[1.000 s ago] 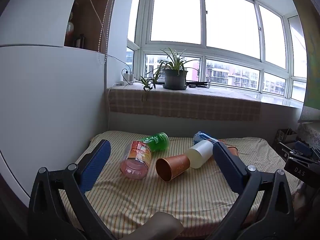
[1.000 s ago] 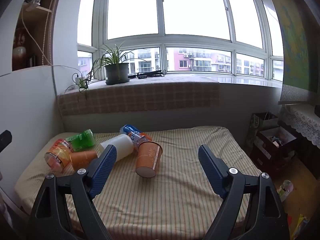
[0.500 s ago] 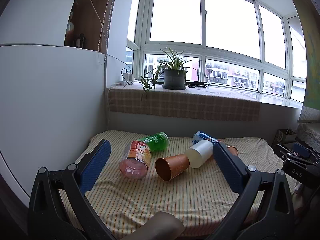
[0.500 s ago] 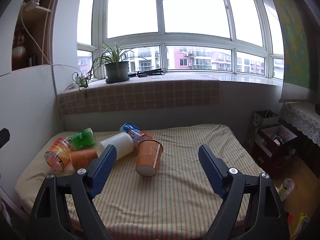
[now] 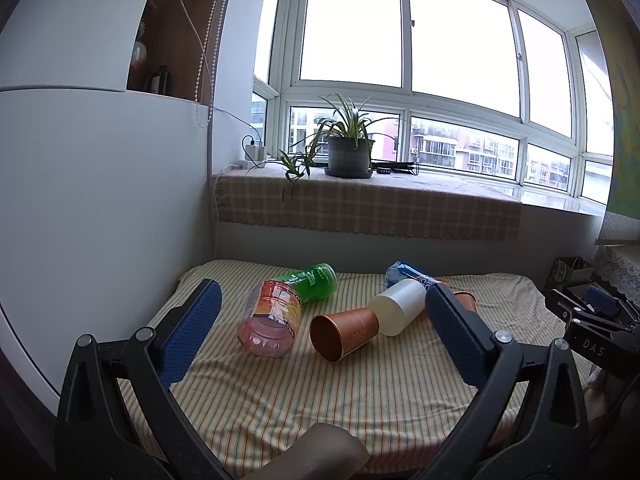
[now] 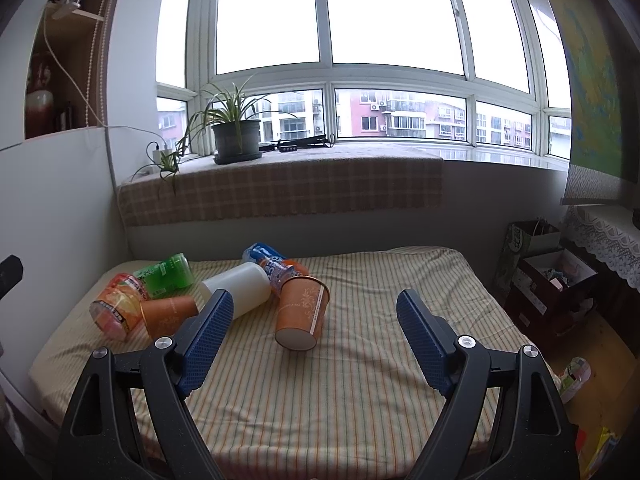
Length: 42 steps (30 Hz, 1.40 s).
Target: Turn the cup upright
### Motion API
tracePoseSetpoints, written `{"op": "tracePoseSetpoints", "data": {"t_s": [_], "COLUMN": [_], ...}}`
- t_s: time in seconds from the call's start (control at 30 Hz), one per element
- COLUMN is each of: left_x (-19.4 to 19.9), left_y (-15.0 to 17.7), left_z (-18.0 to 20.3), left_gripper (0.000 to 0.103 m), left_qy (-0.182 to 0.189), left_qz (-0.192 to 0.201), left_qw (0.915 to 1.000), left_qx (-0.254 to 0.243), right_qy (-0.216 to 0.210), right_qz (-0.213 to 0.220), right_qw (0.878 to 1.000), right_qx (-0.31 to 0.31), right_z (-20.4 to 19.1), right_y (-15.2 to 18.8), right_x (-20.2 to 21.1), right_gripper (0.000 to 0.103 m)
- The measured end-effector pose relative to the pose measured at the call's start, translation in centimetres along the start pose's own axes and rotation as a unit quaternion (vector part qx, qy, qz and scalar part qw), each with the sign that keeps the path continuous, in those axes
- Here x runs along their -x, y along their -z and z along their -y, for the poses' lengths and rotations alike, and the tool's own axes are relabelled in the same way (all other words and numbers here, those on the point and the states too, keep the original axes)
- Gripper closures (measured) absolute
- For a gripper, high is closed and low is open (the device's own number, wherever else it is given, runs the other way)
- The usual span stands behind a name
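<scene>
Both tongs, left (image 5: 322,330) and right (image 6: 314,326), gape wide, empty; orange paper cup (image 6: 301,312) lies tilted at twelve o'clock on the bed (image 6: 360,392); probably light, crushable; pinch its wall gently.

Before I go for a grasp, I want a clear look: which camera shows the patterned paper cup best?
The right wrist view: the patterned paper cup lies in full sight, base toward the camera, between the open fingers. In the left wrist view only a sliver shows behind that gripper's right finger.
</scene>
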<state>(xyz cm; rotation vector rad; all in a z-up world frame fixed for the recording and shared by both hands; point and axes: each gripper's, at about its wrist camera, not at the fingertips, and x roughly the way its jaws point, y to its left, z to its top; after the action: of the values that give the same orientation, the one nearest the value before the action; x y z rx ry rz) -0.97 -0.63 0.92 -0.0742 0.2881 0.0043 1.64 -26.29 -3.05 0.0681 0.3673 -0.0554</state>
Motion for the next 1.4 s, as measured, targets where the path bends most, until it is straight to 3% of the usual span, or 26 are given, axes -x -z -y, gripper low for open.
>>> {"op": "tracePoseSetpoints", "data": {"t_s": [1.4], "left_x": [-0.95], "left_y": [0.83], "left_z": [0.52], "left_gripper": [0.0], "left_qy": [0.006], "left_qz": [-0.004], "left_qw": [1.0], "left_qx": [-0.001], "right_qy": [-0.006], "right_qz": [-0.016], "right_qw": [1.0], "right_qx": [0.0], "right_z": [-0.29], "right_y": [0.22], "right_x": [-0.89], "right_gripper": [0.019]}}
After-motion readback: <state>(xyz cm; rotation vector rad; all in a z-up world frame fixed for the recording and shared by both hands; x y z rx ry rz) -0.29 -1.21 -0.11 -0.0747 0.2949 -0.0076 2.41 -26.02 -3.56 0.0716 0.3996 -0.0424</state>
